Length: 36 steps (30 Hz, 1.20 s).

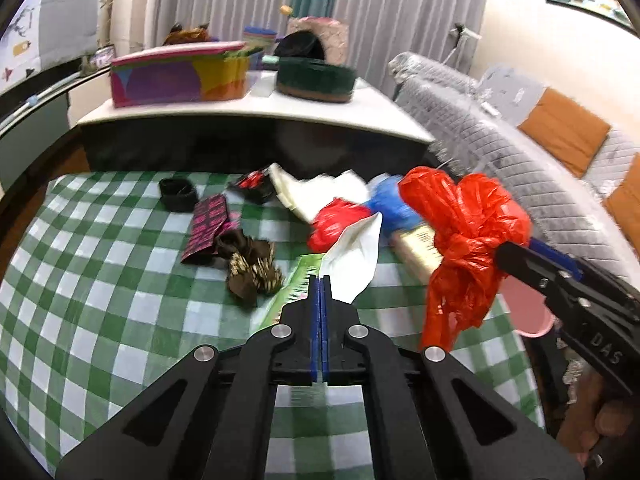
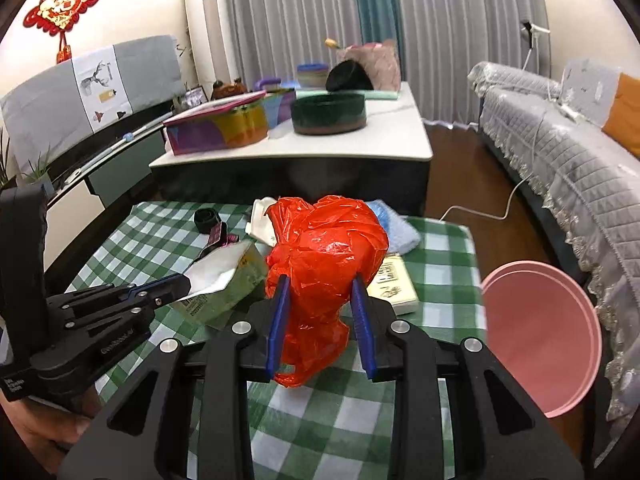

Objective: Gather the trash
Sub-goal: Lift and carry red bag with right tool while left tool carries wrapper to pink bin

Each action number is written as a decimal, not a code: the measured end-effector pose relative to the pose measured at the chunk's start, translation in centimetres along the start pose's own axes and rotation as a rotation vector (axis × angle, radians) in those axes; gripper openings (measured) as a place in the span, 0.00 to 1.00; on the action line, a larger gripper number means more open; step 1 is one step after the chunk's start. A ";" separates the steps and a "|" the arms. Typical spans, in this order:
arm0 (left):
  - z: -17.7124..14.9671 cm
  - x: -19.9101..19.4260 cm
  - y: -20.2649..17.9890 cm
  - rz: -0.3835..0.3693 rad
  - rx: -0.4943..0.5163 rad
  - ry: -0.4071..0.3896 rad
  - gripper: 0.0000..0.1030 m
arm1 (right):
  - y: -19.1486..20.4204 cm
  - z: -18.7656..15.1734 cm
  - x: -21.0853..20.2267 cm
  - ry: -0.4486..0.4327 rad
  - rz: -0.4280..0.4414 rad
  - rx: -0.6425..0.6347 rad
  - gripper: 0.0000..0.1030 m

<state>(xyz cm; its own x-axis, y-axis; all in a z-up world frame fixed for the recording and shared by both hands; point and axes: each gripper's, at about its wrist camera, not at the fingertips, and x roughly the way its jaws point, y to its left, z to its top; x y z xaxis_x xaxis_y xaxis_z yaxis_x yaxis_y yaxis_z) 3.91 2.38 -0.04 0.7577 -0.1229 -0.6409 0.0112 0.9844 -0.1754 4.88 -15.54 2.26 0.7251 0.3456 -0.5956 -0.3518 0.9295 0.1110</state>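
The letters "DAS" stand on the right gripper [image 1: 505, 255] body. Other print is too blurred to read.

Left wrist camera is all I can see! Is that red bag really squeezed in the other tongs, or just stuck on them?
Observer: Squeezed. The right wrist view shows the right tongs with a blue pad pressing each side of the red bag.
Operator: What's the pink thing hiding behind them?
Observer: A round pink bin, beside the right edge of the checked table.
Operator: And what am I holding?
Observer: Your left tongs pinch the white flap of a green-and-white packet with a barcode on its side.
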 end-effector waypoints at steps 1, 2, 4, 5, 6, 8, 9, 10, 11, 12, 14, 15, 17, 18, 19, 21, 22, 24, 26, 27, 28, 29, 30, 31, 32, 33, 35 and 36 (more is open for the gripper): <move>0.1 -0.4 -0.2 -0.005 0.008 -0.012 0.00 | -0.1 0.0 -0.4 -0.006 -0.004 0.001 0.30; 0.2 -0.9 -0.6 -0.011 0.017 -0.028 0.00 | -0.3 0.0 -0.8 -0.014 -0.009 0.002 0.30; 0.3 -1.6 -1.0 -0.025 0.022 -0.046 0.00 | -0.8 0.1 -1.8 -0.030 -0.021 0.009 0.30; 0.3 -1.7 -1.3 -0.028 0.023 -0.050 0.00 | -1.0 0.1 -2.1 -0.035 -0.025 0.013 0.30; 0.3 -1.9 -1.5 -0.031 0.026 -0.052 0.00 | -1.3 0.0 -2.5 -0.040 -0.030 0.019 0.30; 0.3 -2.1 -2.0 -0.034 0.032 -0.057 0.00 | -1.8 -0.1 -3.1 -0.047 -0.042 0.023 0.30; 0.3 -2.2 -2.1 -0.035 0.034 -0.059 0.00 | -1.8 -0.2 -3.3 -0.051 -0.047 0.023 0.30; 0.3 -2.3 -2.3 -0.037 0.037 -0.061 0.00 | -1.9 -0.2 -3.5 -0.054 -0.051 0.022 0.30; 0.3 -2.3 -2.5 -0.038 0.041 -0.064 0.00 | -2.0 -0.3 -3.6 -0.057 -0.055 0.020 0.30; 0.3 -2.4 -2.7 -0.040 0.043 -0.067 0.00 | -2.2 -0.3 -3.9 -0.062 -0.061 0.018 0.30; 0.4 -2.6 -3.0 -0.043 0.046 -0.074 0.00 | -2.5 -0.2 -4.2 -0.070 -0.070 0.018 0.30; 0.4 -2.6 -3.2 -0.044 0.046 -0.077 0.00 | -2.7 -0.2 -4.3 -0.073 -0.074 0.018 0.30; 0.5 -2.6 -3.5 -0.047 0.048 -0.079 0.00 | -3.2 -0.2 -4.5 -0.078 -0.082 0.024 0.30; 0.5 -2.6 -3.7 -0.049 0.049 -0.080 0.00 | -3.4 -0.2 -4.6 -0.080 -0.086 0.027 0.30; 0.5 -2.6 -3.9 -0.051 0.051 -0.081 0.00 | -3.6 -0.2 -4.8 -0.081 -0.091 0.030 0.30; 0.6 -2.6 -4.4 -0.055 0.057 -0.087 0.00 | -4.0 -0.3 -5.0 -0.084 -0.099 0.036 0.30; 0.6 -2.6 -4.7 -0.059 0.061 -0.091 0.00 | -4.2 -0.3 -5.1 -0.084 -0.103 0.039 0.30; 0.7 -2.5 -5.1 -0.064 0.067 -0.095 0.00 | -4.7 -0.3 -5.3 -0.086 -0.113 0.046 0.30; 0.7 -2.5 -5.7 -0.073 0.074 -0.098 0.00 | -5.2 -0.3 -5.5 -0.089 -0.122 0.057 0.30; 0.7 -2.4 -6.0 -0.077 0.078 -0.099 0.00 | -5.5 -0.3 -5.6 -0.090 -0.127 0.061 0.30; 0.8 -2.4 -6.4 -0.085 0.084 -0.100 0.00 | -5.7 -0.3 -5.6 -0.091 -0.132 0.065 0.30; 0.8 -2.3 -6.6 -0.089 0.088 -0.101 0.00 | -6.1 -0.3 -5.8 -0.092 -0.139 0.070 0.30; 0.8 -2.3 -7.0 -0.096 0.094 -0.102 0.00 | -6.3 -0.3 -5.8 -0.093 -0.145 0.074 0.30; 0.8 -2.3 -7.3 -0.102 0.099 -0.101 0.00 | -6.7 -0.3 -6.0 -0.095 -0.152 0.080 0.30; 0.9 -2.2 -7.7 -0.113 0.104 -0.097 0.00 | -6.9 -0.3 -6.1 -0.096 -0.157 0.085 0.30; 0.9 -2.1 -8.1 -0.122 0.106 -0.093 0.00 | -7.4 -0.3 -6.2 -0.097 -0.164 0.094 0.30; 1.0 -1.9 -8.7 -0.137 0.110 -0.082 0.00 | -8.4 -0.4 -6.6 -0.100 -0.180 0.117 0.30; 1.1 -1.8 -9.1 -0.147 0.114 -0.075 0.00 | -8.8 -0.4 -6.7 -0.101 -0.186 0.127 0.30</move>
<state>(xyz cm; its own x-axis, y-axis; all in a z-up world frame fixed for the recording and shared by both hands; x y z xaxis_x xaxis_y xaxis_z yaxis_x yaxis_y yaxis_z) 3.19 -6.22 3.53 0.7892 -0.2605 -0.5561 0.1958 0.9650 -0.1743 2.87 -26.10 4.98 0.8283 0.1727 -0.5329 -0.1348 0.9848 0.1097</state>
